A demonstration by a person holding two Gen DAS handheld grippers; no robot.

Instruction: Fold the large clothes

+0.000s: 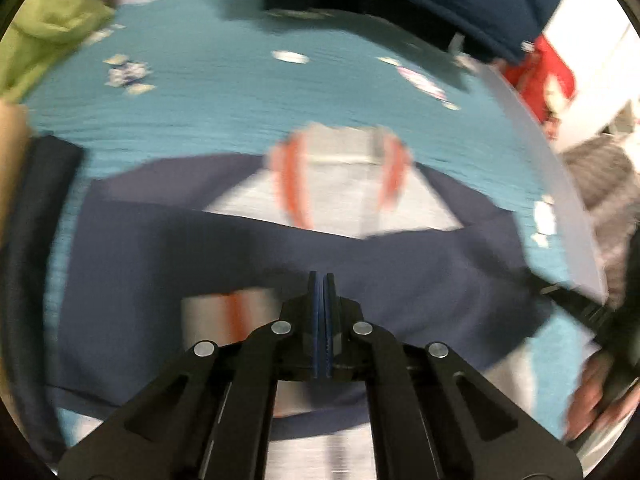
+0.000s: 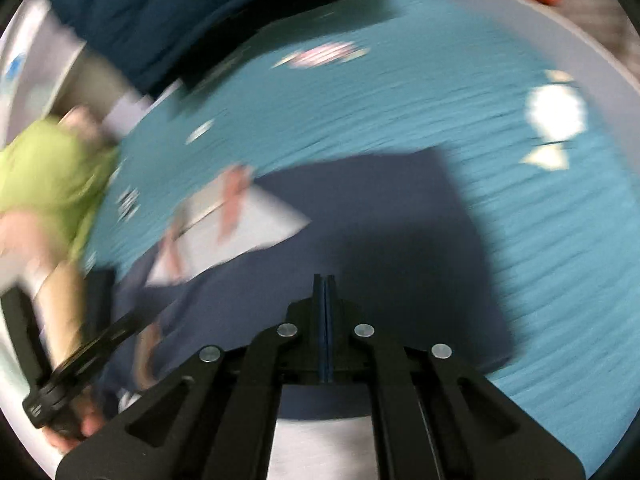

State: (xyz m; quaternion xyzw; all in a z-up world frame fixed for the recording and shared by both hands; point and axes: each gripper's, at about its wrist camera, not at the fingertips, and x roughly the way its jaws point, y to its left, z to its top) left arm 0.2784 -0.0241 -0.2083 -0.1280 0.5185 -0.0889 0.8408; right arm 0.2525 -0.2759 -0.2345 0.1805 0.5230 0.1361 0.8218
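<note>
Navy garment (image 1: 224, 248) with grey and orange-striped panels lies spread on the teal patterned cloth (image 1: 192, 120), directly under and ahead of both tools. Left hand-held gripper (image 1: 323, 280) closed, nothing between its jaws, tips over the navy fabric. Right hand-held gripper (image 2: 324, 280) likewise closed and empty above the garment's navy part. Both views motion-blurred. Dark blue clothing (image 2: 140, 12) beyond the garment; lime-green fabric (image 1: 44, 28) off to the far left.

A navy garment (image 1: 224, 256) with a white, orange-striped panel lies on a teal cloth (image 1: 208, 116) with pale prints; a lime-green fabric (image 1: 44, 28) at ten o'clock.
</note>
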